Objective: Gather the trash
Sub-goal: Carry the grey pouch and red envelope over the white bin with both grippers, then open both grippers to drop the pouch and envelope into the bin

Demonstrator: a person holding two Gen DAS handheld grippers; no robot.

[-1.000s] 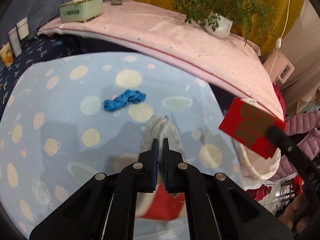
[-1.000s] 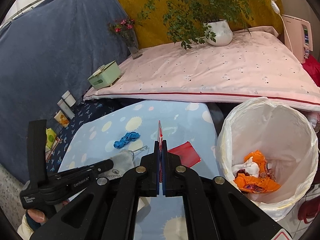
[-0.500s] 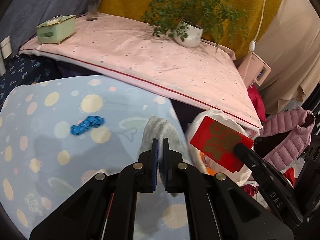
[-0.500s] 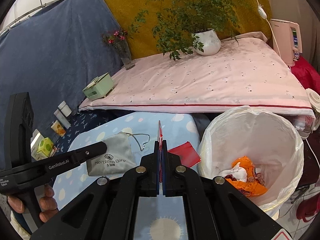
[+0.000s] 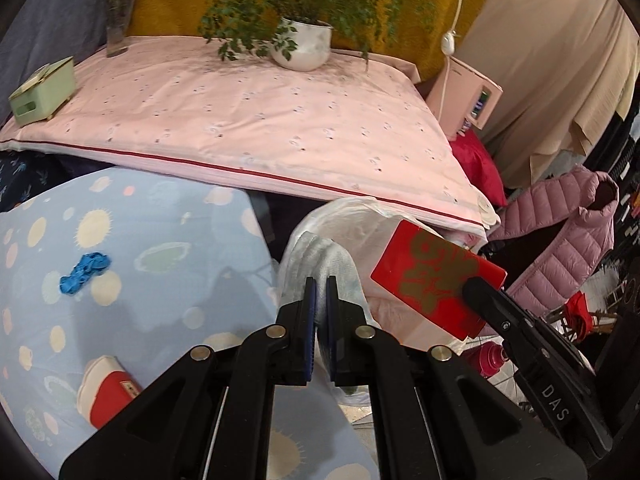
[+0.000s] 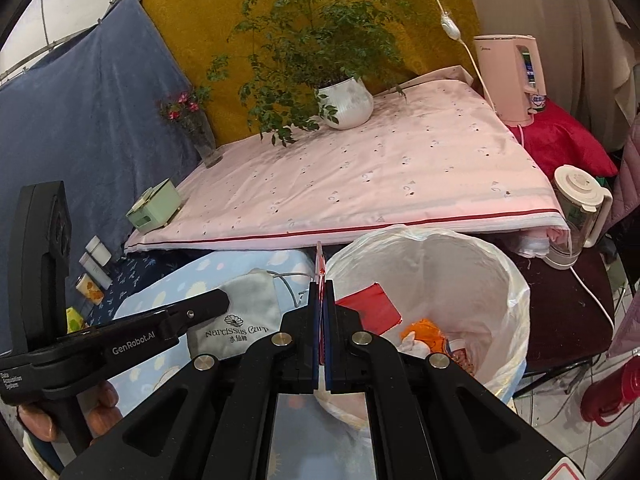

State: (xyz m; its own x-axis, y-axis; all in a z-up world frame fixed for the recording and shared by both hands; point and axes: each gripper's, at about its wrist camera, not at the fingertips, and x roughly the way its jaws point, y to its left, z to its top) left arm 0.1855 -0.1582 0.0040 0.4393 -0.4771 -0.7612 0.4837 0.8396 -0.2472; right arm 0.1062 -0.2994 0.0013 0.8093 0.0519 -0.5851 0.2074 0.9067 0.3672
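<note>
Right wrist view: white-lined trash bin (image 6: 496, 280) sits just ahead-right of the right gripper (image 6: 320, 280), mouth open to take drops, w/ orange scraps already inside. Left gripper (image 5: 320, 284) is clenched on a grey drawstring pouch (image 5: 328, 260), held above the bin's near rim, prob. for release. Right gripper is clenched on a thin red envelope (image 5: 436, 276), edge-on btwn its pads. Blue scrap (image 5: 84, 266) lies on the dotted cloth (image 5: 168, 220), well left of both, uncollected.
</note>
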